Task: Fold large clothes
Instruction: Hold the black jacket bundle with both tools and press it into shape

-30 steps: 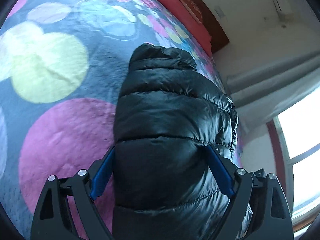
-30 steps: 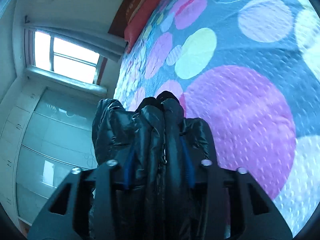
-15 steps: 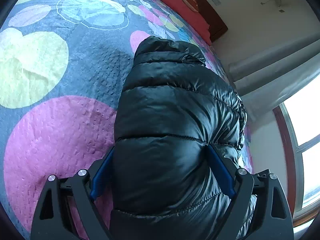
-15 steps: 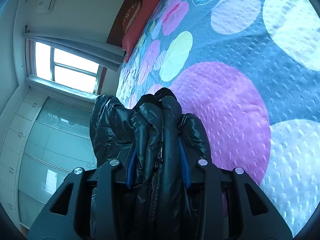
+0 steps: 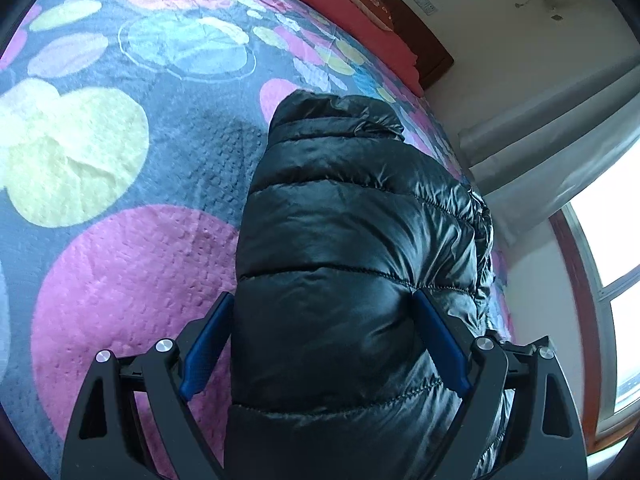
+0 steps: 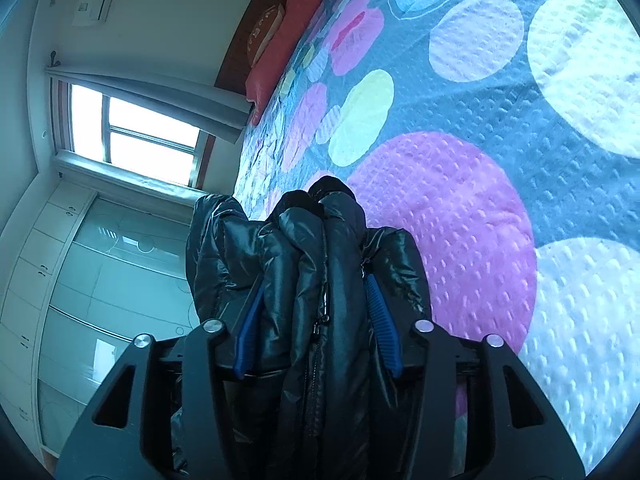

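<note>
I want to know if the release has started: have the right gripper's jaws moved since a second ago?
Yes. The right gripper has just been opening: its blue pads stand wider apart against its own black frame, with the black puffer jacket bunched between them.

I count one shiny black quilted puffer jacket (image 5: 352, 264) and one spotted grey bedspread (image 5: 120, 264). I see one red pillow (image 5: 344, 12), one window (image 6: 132, 136).

Bed w/ textured grey bedspread (image 5: 192, 160), big pink, yellow & pale blue circles all over. Red pillows (image 5: 352, 16) at far end by dark wood headboard (image 5: 432, 52). Shiny black quilted puffer jacket (image 5: 352, 248) over the spread, near its edge.
</note>
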### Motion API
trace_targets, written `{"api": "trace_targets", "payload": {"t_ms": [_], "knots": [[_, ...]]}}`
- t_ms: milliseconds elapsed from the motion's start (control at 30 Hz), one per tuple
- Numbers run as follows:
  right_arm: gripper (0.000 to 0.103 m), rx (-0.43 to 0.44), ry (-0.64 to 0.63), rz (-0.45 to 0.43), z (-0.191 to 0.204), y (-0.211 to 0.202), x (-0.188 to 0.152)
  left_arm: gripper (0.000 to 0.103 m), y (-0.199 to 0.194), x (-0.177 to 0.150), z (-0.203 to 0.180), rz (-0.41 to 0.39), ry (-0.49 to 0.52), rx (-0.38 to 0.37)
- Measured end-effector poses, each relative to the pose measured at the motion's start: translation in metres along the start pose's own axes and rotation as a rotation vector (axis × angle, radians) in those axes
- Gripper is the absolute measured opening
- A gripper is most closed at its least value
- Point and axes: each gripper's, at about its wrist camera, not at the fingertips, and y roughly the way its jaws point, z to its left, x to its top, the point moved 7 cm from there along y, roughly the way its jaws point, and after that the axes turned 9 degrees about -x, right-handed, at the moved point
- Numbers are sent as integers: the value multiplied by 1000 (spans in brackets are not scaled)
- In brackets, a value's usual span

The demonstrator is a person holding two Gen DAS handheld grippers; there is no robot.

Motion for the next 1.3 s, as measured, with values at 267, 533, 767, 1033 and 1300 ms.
{"api": "trace_targets", "payload": {"t_ms": [267,533,767,1033,1300], "knots": [[69,-27,-14,-13,6,-20,-7,88,-15,-3,-3,-12,-21,23],[82,-40,-92,20,21,-39,-41,88,-51,-32,3,-32,-56,-4],[52,-108,-125,53,14,-33,-55,89,-44,-59,4,-36,-70,-28],[42,-26,-34,72,-10,-27,-54,90,-24,-60,1,-56,0,35],[54,-13,-21,68,-5,-37,-55,89,-37,-64,-2,-75,-21,48]]}}
